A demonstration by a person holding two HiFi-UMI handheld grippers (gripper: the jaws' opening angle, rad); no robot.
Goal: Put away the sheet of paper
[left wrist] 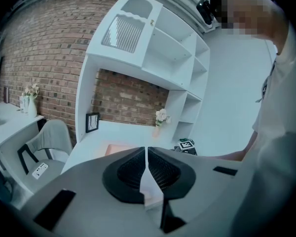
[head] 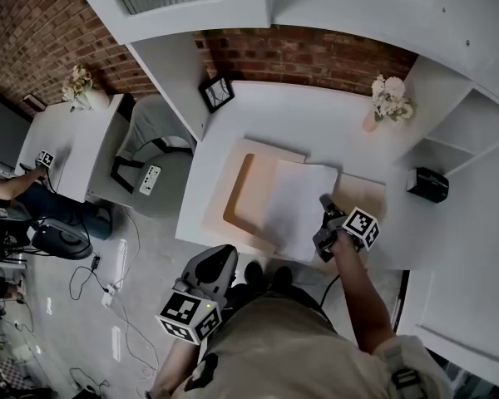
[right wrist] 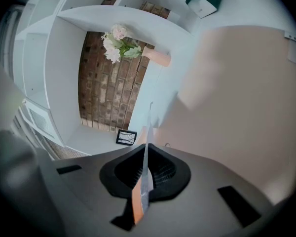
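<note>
The sheet of paper (head: 298, 204) lies with its long axis near-to-far on a beige folder (head: 248, 191) on the white bench (head: 316, 131). The right gripper (head: 326, 212) has its jaws clamped on the sheet's right edge. The left gripper (head: 213, 266) has its jaws together and empty, off the bench's near edge. A brick wall (head: 308, 52) stands at the far side.

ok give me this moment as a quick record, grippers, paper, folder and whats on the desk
right gripper: shut on the right edge of the sheet of paper
left gripper: shut, nothing between the jaws, held off the desk's near edge
sheet of paper: overlaps the open folder
folder: open, flat on the desk
also on desk: picture frame back left, vase of flowers back right
</note>
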